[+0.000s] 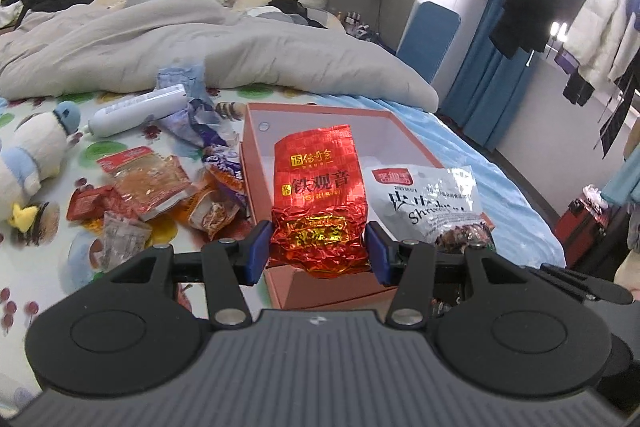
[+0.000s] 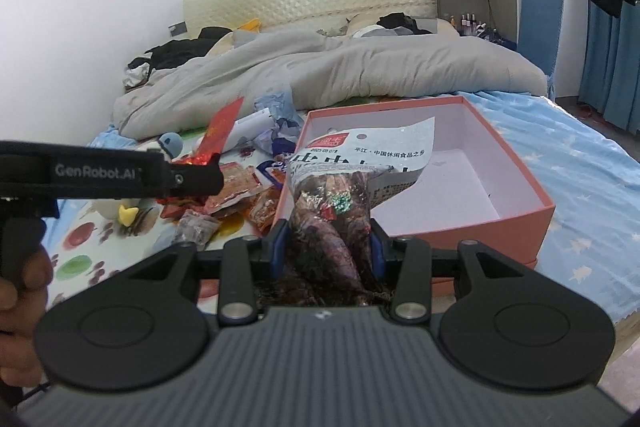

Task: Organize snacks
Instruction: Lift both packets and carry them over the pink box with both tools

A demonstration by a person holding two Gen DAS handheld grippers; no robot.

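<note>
We see our left claw [image 1: 319, 253] clamped on the crumpled lower end of a red foil tea packet [image 1: 316, 187], both blue pads pressing into the foil; the packet rises straight ahead of the claw, tilted away from us, over the near left part of an open pink box [image 1: 256, 155]. In the right wrist view the same packet [image 2: 222, 131] shows edge-on, sticking up from the tip of the left claw [image 2: 200, 171] at the left, well to the left of our right claw [image 2: 329, 245]

Our right claw grips the clear lower part of a white snack bag [image 2: 360, 163] with dark contents; the bag's printed top leans forward from the claw over the near left corner of the pink box [image 2: 520, 163]. From the left wrist, this bag [image 1: 428, 199] sits just right of the tea packet, close beside it

The box lies directly ahead of both claws on the bed sheet [image 2: 580, 147], its white floor bare toward the far right. Left of the left claw, a loose heap of snack packets [image 1: 152, 187] lies on the sheet; beyond them a white tube [image 1: 136, 111] and, farther left, a plush toy [image 1: 36, 151]. A grey duvet [image 1: 200, 47] is bunched up beyond the box

A hand [image 2: 20, 291] holds the left claw's grip at the left edge of the right wrist view
</note>
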